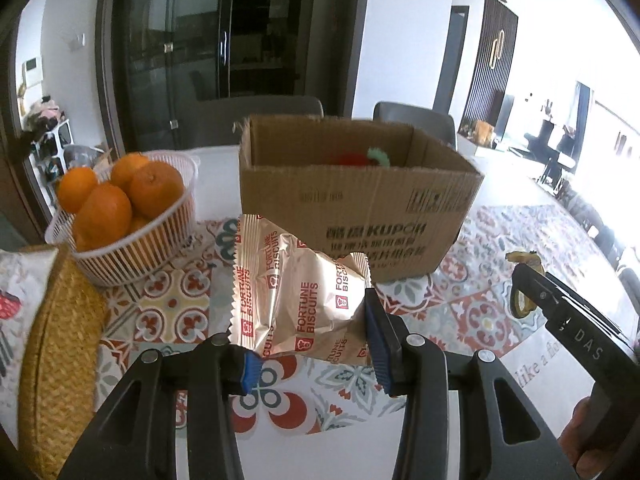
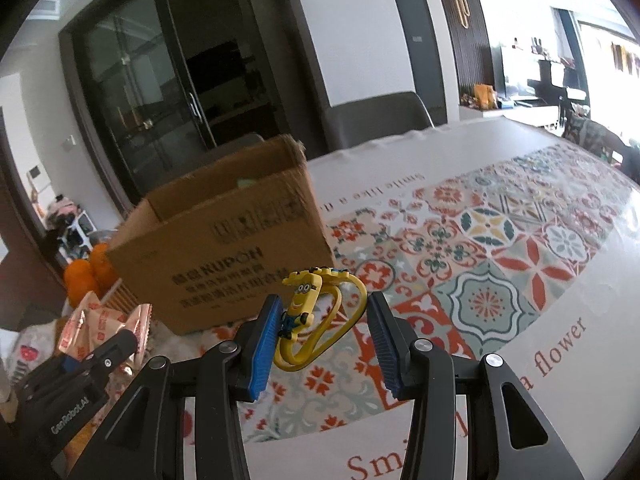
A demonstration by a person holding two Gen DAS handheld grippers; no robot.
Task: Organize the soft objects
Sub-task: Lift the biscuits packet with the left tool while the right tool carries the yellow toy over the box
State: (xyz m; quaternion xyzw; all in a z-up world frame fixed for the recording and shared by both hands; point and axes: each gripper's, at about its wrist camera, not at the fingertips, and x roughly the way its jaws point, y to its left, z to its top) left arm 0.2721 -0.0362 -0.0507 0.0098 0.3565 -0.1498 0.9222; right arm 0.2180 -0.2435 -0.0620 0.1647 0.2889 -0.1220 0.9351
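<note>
My left gripper (image 1: 312, 354) is open around a shiny Fortune Biscuits packet (image 1: 300, 292) lying on the patterned tablecloth in front of an open cardboard box (image 1: 352, 204). A red and green soft toy (image 1: 360, 158) lies inside the box. My right gripper (image 2: 324, 346) is open around a yellow Minion rubber toy with a loop (image 2: 312, 312) on the table; its left pad (image 2: 264, 344) touches the toy. The box (image 2: 224, 248) and the packet (image 2: 100, 328) also show in the right wrist view.
A white plastic basket (image 1: 132, 248) of oranges (image 1: 120, 192) stands left of the box. A woven straw item (image 1: 60, 352) and a printed cushion (image 1: 16, 288) lie at the far left. Dark chairs (image 1: 416, 120) stand behind the table. The right gripper shows at the right (image 1: 568, 312).
</note>
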